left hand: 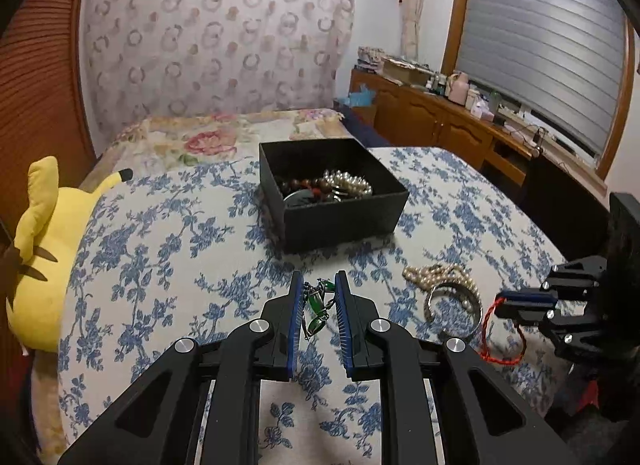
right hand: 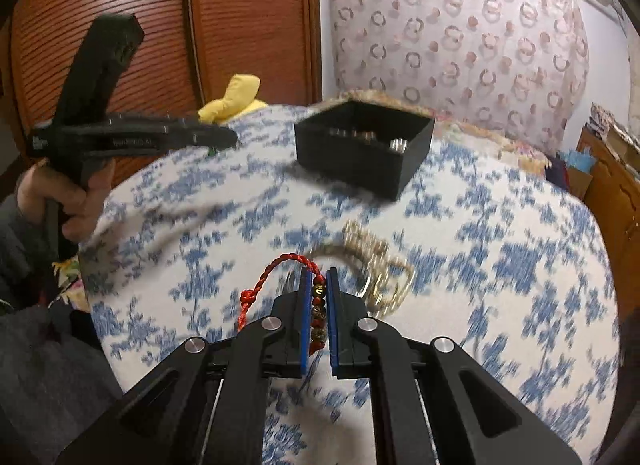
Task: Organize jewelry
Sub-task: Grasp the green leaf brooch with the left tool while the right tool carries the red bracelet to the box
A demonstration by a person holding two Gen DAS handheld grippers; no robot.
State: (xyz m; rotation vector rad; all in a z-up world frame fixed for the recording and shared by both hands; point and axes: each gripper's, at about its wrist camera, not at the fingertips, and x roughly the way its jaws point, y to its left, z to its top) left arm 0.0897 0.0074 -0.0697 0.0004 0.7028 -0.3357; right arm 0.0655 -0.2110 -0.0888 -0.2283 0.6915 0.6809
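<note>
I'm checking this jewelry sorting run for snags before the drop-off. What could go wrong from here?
1. The green bracelet hangs loosely between the left gripper fingers, so it may slip out before reaching the black box.
2. The red cord bracelet in the right gripper trails a loop that might catch the pearl strand and bangle nearby.

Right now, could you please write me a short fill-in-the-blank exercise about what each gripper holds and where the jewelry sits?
1. The left gripper is closed on a bracelet with ____ stones.
2. The right gripper clamps a beaded cord bracelet whose cord is ____.
3. The loose pearl strand lies on the bedspread, ____ the black box.
4. The plush toy at the bed's edge is ____.

Missing words: green; red; outside; yellow
</note>
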